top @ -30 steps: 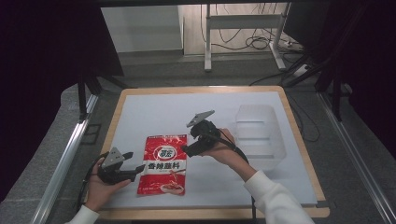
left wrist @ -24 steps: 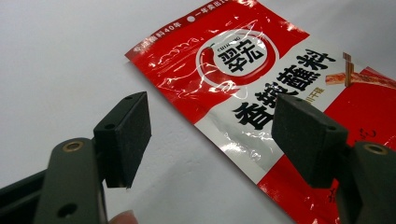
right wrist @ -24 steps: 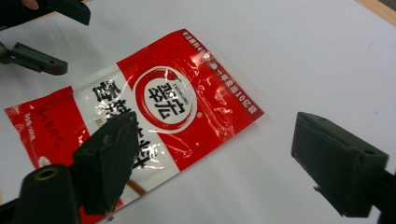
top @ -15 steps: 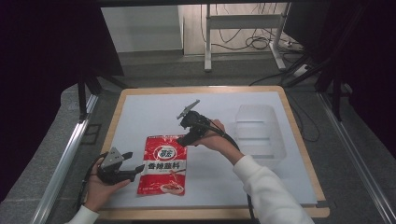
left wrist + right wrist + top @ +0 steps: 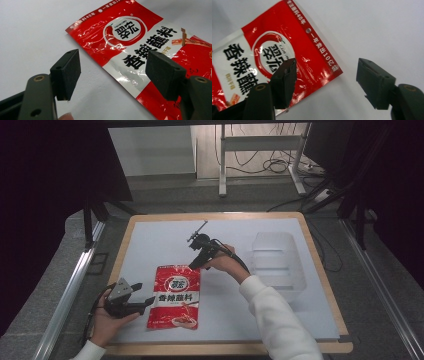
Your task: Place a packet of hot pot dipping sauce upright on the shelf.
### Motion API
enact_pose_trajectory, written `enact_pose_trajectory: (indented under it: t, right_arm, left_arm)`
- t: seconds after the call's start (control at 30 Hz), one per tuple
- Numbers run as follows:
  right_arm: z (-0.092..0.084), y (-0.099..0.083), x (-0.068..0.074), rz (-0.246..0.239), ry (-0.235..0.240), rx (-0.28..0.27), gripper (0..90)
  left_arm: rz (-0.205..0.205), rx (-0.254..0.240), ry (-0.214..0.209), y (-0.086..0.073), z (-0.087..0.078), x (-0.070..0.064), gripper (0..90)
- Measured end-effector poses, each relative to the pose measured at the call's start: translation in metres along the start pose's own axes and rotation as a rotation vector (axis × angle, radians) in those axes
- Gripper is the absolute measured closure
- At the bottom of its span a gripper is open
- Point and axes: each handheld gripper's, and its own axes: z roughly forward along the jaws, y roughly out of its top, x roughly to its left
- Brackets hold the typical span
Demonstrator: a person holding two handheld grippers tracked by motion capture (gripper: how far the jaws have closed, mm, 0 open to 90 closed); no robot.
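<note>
The red sachet (image 5: 176,295) lies flat on the white mat (image 5: 150,245), long axis running toward the person, its far right corner between the right gripper (image 5: 194,266)'s closing, still-empty jaws, while the left gripper (image 5: 145,302) waits wide open beside its left edge.

Even overhead light, white bench (image 5: 165,240) bright, dark surroundings at both sides of the high view. Soft short shadows. Glare streaks on the glossy red packet (image 5: 130,42) in both gripper views. Near jaws slightly soft; high view sharp.
</note>
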Motion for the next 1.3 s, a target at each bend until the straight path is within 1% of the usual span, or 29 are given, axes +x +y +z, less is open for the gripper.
enact_pose_trajectory:
  t: [0.13,0.23,0.3,0.37,0.4,0.43,0.47,0.5,0.63,0.83,0.9,0.93,0.97,1.0,1.07,1.1,1.13,1.17,1.2,1.27,1.3]
  right_arm:
    - [0.010,0.000,-0.008,0.025,0.026,0.023,38.9]
    - [0.015,0.001,-0.011,0.038,0.032,0.034,40.4]
    - [0.021,0.001,-0.017,0.063,0.045,0.048,43.3]
    - [0.025,0.001,-0.020,0.077,0.066,0.058,45.9]
    - [0.027,0.000,-0.021,0.077,0.074,0.061,47.6]
    - [0.027,0.000,-0.021,0.077,0.074,0.061,47.6]
    - [0.028,0.000,-0.021,0.083,0.084,0.066,49.3]
    - [0.029,0.000,-0.023,0.088,0.104,0.074,52.3]
    - [0.031,-0.001,-0.024,0.086,0.111,0.083,55.2]
    - [0.035,-0.002,-0.026,0.101,0.118,0.095,60.1]
    - [0.037,-0.002,-0.027,0.094,0.135,0.097,66.1]
    - [0.037,-0.002,-0.027,0.094,0.135,0.097,66.1]
    - [0.037,-0.003,-0.027,0.094,0.146,0.097,68.3]
    - [0.037,-0.002,-0.026,0.087,0.148,0.096,75.5]
    - [0.035,-0.002,-0.024,0.076,0.143,0.093,81.7]
    - [0.034,-0.002,-0.024,0.058,0.141,0.088,84.6]
    - [0.032,-0.002,-0.022,0.054,0.144,0.086,86.1]
    - [0.030,-0.002,-0.022,0.037,0.144,0.083,88.1]
    - [0.030,-0.002,-0.022,0.037,0.144,0.083,88.1]
    - [0.027,-0.002,-0.019,0.015,0.140,0.072,88.6]
    - [0.024,-0.002,-0.016,-0.002,0.134,0.067,88.7]
  left_arm:
    - [0.000,0.002,-0.001,0.000,0.000,0.000,28.3]
    - [-0.001,0.002,-0.002,0.000,0.000,0.000,28.3]
    - [0.002,0.005,-0.004,0.000,0.001,-0.001,28.3]
    - [0.002,0.005,-0.004,0.000,0.001,-0.001,28.3]
    - [0.002,0.007,-0.004,0.000,0.001,0.000,28.2]
    - [0.002,0.007,-0.004,0.000,0.001,0.000,28.2]
    - [0.001,0.007,-0.004,0.000,0.001,0.000,28.2]
    - [0.001,0.007,-0.005,0.000,0.001,0.000,28.2]
    - [0.004,0.014,-0.009,0.000,0.002,0.000,28.0]
    - [0.002,0.021,-0.011,0.000,0.002,0.000,27.9]
    - [0.004,0.022,-0.010,0.000,0.002,0.000,27.9]
    - [0.004,0.022,-0.010,0.000,0.002,0.000,27.9]
    - [0.004,0.022,-0.010,0.000,0.002,0.000,27.9]
    - [0.003,0.023,-0.010,-0.001,0.002,0.000,27.9]
    - [0.003,0.023,-0.010,-0.001,0.003,0.000,27.9]
    - [0.003,0.022,-0.011,-0.001,0.003,0.000,27.9]
    - [0.004,0.023,-0.011,-0.001,0.003,0.000,27.9]
    - [0.004,0.022,-0.011,-0.001,0.002,0.000,27.9]
    - [0.004,0.022,-0.011,-0.001,0.002,0.000,27.9]
    - [0.003,0.022,-0.011,-0.001,0.002,0.000,27.9]
    - [0.004,0.021,-0.009,-0.001,0.002,0.000,27.9]
